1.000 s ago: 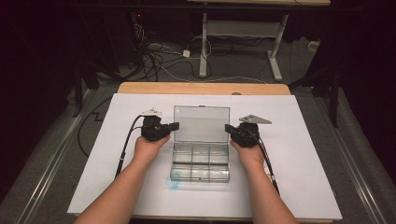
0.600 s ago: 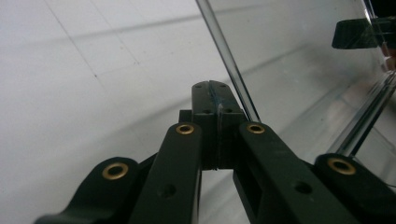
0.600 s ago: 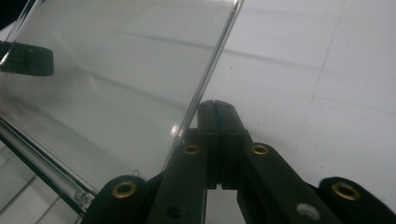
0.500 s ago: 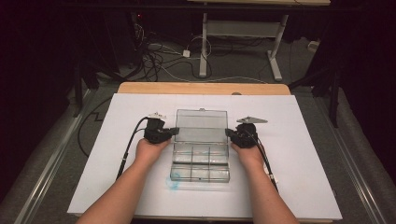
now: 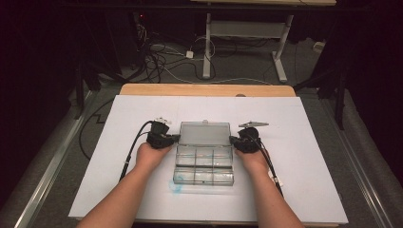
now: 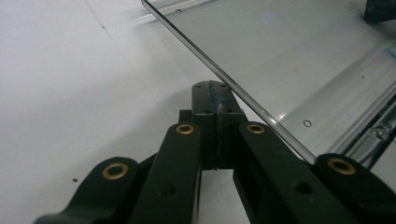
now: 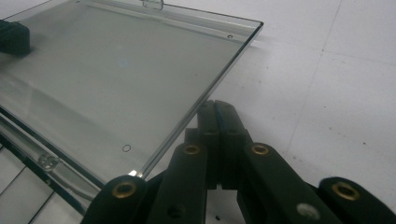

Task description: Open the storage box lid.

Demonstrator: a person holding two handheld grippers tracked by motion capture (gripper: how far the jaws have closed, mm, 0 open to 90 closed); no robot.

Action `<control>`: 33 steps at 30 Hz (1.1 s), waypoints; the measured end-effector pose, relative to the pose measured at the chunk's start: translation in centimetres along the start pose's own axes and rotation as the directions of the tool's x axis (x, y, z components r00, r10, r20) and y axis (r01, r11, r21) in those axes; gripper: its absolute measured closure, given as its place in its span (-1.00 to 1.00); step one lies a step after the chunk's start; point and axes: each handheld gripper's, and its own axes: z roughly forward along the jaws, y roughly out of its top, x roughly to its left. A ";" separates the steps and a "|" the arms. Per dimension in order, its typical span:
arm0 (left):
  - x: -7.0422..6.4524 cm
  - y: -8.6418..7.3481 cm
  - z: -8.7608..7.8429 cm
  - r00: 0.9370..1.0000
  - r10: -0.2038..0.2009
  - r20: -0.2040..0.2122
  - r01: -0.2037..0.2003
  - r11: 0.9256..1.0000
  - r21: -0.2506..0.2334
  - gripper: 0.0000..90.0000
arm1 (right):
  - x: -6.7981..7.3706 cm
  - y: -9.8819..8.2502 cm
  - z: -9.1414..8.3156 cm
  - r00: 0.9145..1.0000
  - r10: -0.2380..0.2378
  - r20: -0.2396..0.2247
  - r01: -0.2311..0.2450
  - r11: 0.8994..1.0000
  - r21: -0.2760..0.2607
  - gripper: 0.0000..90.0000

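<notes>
Clear compartment box [image 5: 204,164] lying mid-table on the white sheet [image 5: 313,142], lid [image 5: 205,133] swung open. Left gripper [image 5: 176,138] and right gripper [image 5: 233,140] flanking the lid's side edges, jaws pressed together, gripping nothing.

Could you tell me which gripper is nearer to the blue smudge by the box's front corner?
Left. The left gripper is at the lid's left edge, on the blue smudge's side; the right gripper is at the lid's right edge, across the box.
</notes>
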 end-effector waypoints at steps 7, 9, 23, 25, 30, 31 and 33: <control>-0.2 -0.9 -0.9 1.000 -0.003 0.010 0.003 1.000 -0.014 0.95 | -0.2 -0.3 -1.6 0.999 -0.020 0.035 0.020 1.000 -0.010 1.00; -0.4 -1.2 -1.4 1.000 0.000 0.012 0.000 1.000 -0.030 0.95 | -0.1 -0.4 -2.4 0.999 -0.021 0.032 0.022 0.999 -0.031 1.00; -3.4 -3.9 -6.5 0.990 0.119 0.070 -0.104 0.976 -0.189 0.95 | 1.8 -3.8 -7.7 0.997 -0.069 -0.023 0.063 0.980 -0.189 1.00; -3.7 -4.9 -6.9 0.989 0.127 0.078 -0.110 0.974 -0.200 0.95 | 2.1 -4.3 -8.2 0.996 -0.079 -0.031 0.071 0.976 -0.206 1.00; -3.7 -7.3 -8.1 0.987 0.132 0.087 -0.111 0.970 -0.218 0.95 | 2.9 -5.7 -9.2 0.994 -0.105 -0.037 0.094 0.970 -0.224 1.00; -3.6 -7.9 -8.4 0.988 0.130 0.087 -0.108 0.970 -0.216 0.95 | 3.0 -6.0 -9.4 0.993 -0.106 -0.044 0.094 0.969 -0.228 1.00; -3.4 -8.9 -9.1 0.989 0.131 0.076 -0.112 0.972 -0.208 0.95 | 3.3 -6.7 -9.9 0.992 -0.113 -0.056 0.096 0.966 -0.239 1.00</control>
